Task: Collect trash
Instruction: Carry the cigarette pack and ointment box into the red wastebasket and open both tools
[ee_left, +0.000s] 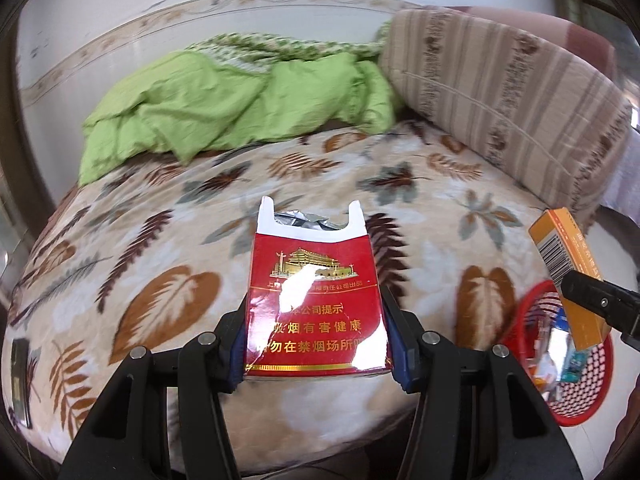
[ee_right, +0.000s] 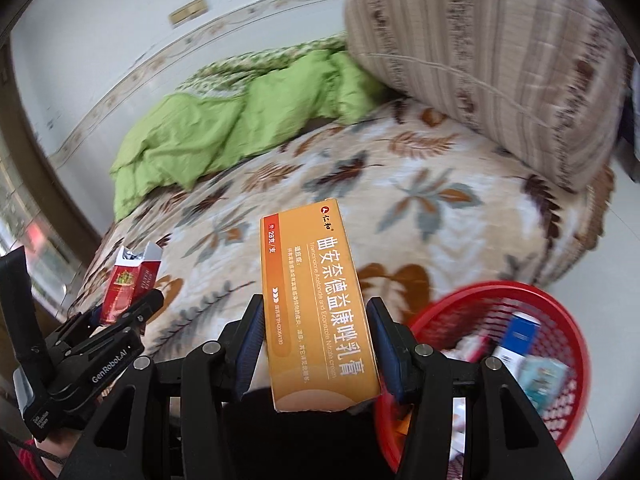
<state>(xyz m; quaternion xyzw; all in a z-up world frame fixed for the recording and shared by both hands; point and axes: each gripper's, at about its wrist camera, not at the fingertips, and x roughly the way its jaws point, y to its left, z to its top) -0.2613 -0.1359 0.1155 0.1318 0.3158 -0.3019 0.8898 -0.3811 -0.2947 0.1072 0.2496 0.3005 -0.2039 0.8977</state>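
Left gripper (ee_left: pixel 318 334) is clamped on a red cardboard cigarette pack (ee_left: pixel 316 300), long axis toward 12 o'clock, torn top away. An orange oblong ointment carton (ee_right: pixel 316 312) is gripped by the right gripper (ee_right: pixel 316 350), pointing about 12 o'clock; a red mesh plastic basket (ee_right: pixel 560 320) lies at 4 o'clock.

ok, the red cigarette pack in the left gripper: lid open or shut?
Open. The red cigarette pack shows no lid over its top: white inner collar and crumpled foil are exposed. Whether cigarettes remain inside, cannot tell.
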